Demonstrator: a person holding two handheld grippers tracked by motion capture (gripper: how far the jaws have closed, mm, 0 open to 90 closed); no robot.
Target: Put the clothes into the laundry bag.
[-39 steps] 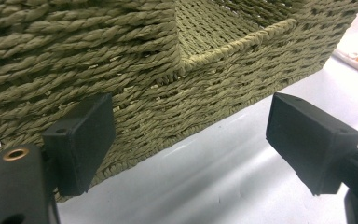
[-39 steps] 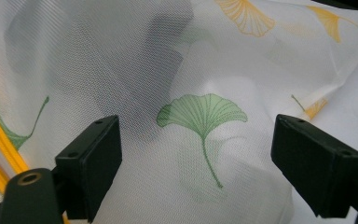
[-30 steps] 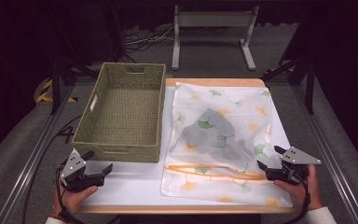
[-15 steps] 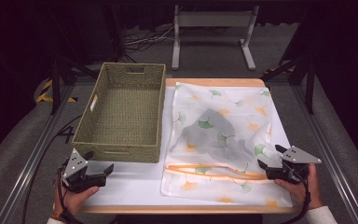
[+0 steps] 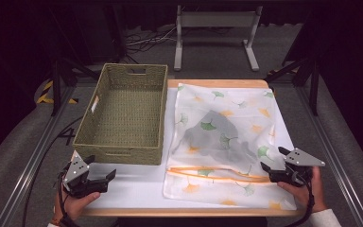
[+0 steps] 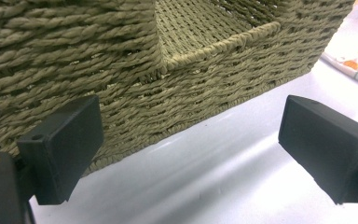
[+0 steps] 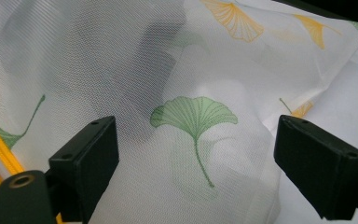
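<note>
A white mesh laundry bag (image 5: pixel 227 137) printed with green and orange ginkgo leaves lies flat on the right half of the table, a dark grey garment (image 5: pixel 217 135) showing through it. An orange zipper (image 5: pixel 217 174) runs across its near end. My right gripper (image 5: pixel 270 163) rests at the bag's near right edge, jaws wide open over the mesh (image 7: pixel 193 116) with nothing between them. A woven olive basket (image 5: pixel 125 111) stands on the left half. My left gripper (image 5: pixel 101 172) sits near the table's front left, open, facing the basket's near wall (image 6: pixel 168 93).
The white tabletop (image 5: pixel 132 187) has bare room between the basket and the front edge. A metal stand (image 5: pixel 215 28) and cables lie on the dark floor behind the table. Rails (image 5: pixel 38 151) run along both sides.
</note>
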